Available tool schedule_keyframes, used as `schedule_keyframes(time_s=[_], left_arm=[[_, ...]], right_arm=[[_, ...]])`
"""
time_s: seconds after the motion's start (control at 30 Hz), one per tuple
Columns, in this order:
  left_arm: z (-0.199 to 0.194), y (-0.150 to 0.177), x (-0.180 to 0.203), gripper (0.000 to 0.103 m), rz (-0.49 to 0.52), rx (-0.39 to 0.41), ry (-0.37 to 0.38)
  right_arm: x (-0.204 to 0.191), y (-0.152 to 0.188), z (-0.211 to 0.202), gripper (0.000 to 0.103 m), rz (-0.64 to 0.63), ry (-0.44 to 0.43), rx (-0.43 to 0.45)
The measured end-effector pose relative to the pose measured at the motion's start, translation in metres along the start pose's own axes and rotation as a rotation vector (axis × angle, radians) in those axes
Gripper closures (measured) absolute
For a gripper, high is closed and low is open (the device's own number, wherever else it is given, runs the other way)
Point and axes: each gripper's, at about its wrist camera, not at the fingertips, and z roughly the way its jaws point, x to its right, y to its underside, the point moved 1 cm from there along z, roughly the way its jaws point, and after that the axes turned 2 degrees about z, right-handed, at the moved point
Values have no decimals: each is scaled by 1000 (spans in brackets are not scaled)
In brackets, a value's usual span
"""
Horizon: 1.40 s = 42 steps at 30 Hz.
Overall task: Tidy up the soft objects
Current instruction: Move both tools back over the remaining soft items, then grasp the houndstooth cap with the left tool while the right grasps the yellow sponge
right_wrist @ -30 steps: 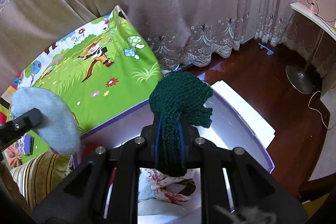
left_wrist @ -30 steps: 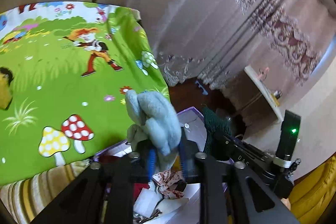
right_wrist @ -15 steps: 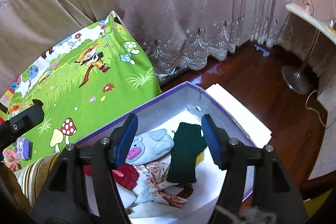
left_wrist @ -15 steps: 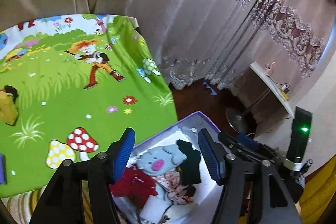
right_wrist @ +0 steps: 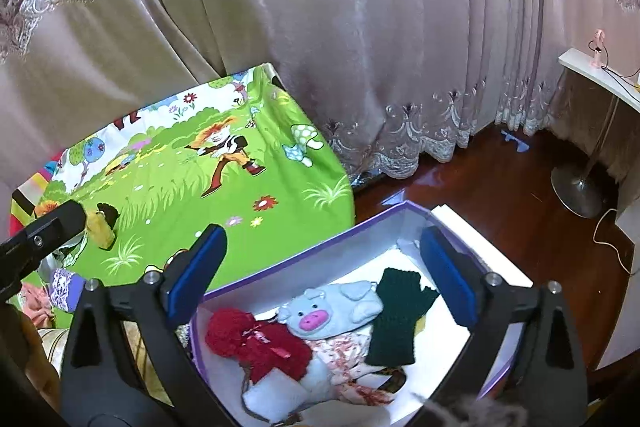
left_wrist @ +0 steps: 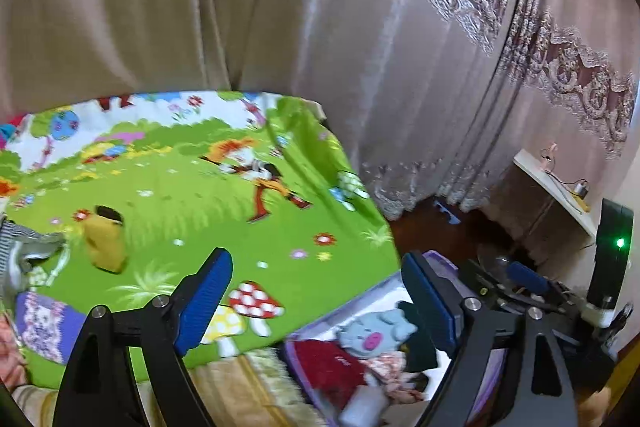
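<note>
My left gripper (left_wrist: 317, 259) hangs over the green cartoon mat (left_wrist: 192, 211), its jaws opening with nothing between them. My right gripper (right_wrist: 322, 239) hovers above the purple box (right_wrist: 320, 267), jaws also opening and empty. In the box lie a light blue pig toy (right_wrist: 332, 309), a dark green knitted glove (right_wrist: 396, 315), a red knitted piece (right_wrist: 260, 343) and a floral cloth (right_wrist: 348, 351). On the mat sit a yellow soft item (left_wrist: 105, 243), a purple patterned piece (left_wrist: 42, 319) and a grey striped cloth (left_wrist: 24, 255).
Heavy curtains (right_wrist: 360, 27) hang behind the mat and box. A white lid (right_wrist: 480, 239) lies beside the box on the dark wood floor (right_wrist: 500, 179). A fan stand base (right_wrist: 576, 187) and a white shelf (right_wrist: 600, 75) are at the right.
A second ago the left gripper held the blue pig and the right held the green glove over the box. Both let go; the items now lie in the box and both grippers rose, jaws wide.
</note>
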Motion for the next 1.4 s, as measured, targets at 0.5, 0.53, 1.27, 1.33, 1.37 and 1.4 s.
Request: schedule_keyframes(time_s=[0.5, 0.53, 1.27, 1.33, 1.37, 1.4], left_arm=[[-51, 21, -96, 15, -2, 51, -193], [-56, 24, -104, 15, -17, 51, -198], [-90, 52, -281, 16, -399, -62, -308], [-87, 50, -292, 16, -427, -85, -323], [-83, 49, -299, 16, -449, -94, -322], [-81, 48, -304, 16, -469, -103, -322]], right_arm=[[-85, 16, -5, 3, -193, -124, 10], [-90, 17, -4, 3, -195, -147, -3], [-187, 28, 21, 3, -305, -282, -122], [-199, 29, 24, 3, -323, -296, -128], [-205, 29, 26, 3, -332, -300, -129], [-211, 29, 29, 3, -344, -305, -132]])
